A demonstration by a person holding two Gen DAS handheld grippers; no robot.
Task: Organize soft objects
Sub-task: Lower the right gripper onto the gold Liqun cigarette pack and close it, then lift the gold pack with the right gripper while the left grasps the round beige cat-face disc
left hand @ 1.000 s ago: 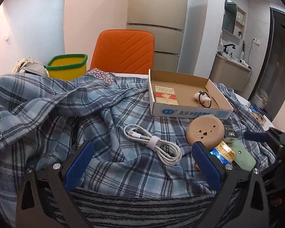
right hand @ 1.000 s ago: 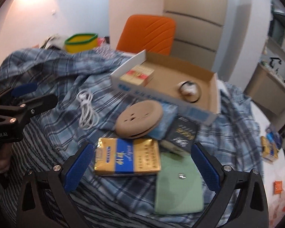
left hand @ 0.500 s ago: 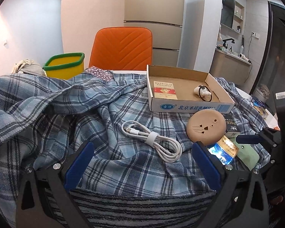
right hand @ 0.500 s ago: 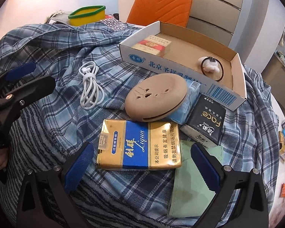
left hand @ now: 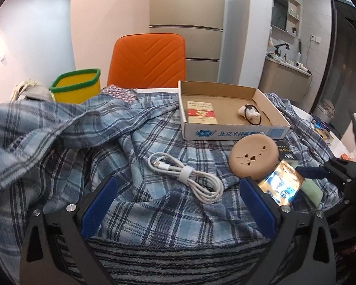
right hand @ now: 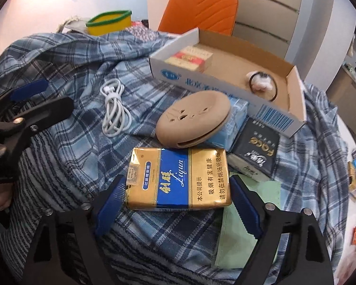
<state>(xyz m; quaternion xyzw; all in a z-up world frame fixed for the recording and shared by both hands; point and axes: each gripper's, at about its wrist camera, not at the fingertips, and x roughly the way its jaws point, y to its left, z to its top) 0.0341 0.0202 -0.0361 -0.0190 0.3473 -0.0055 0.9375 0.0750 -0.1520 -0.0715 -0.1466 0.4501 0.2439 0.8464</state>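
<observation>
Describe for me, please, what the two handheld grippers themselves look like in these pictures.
Both look alike. The left gripper and the right gripper each have a black frame branching into two angular arms, fastened with small silver screws. Each finger carries a flat, textured blue pad. From the right wrist view, the left gripper shows the same black arms with a blue tip. No cables or sleeves are visible.

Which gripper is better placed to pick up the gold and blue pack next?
Right. The right gripper is open with the gold and blue pack between its fingers; the left gripper faces the white cable.
</observation>
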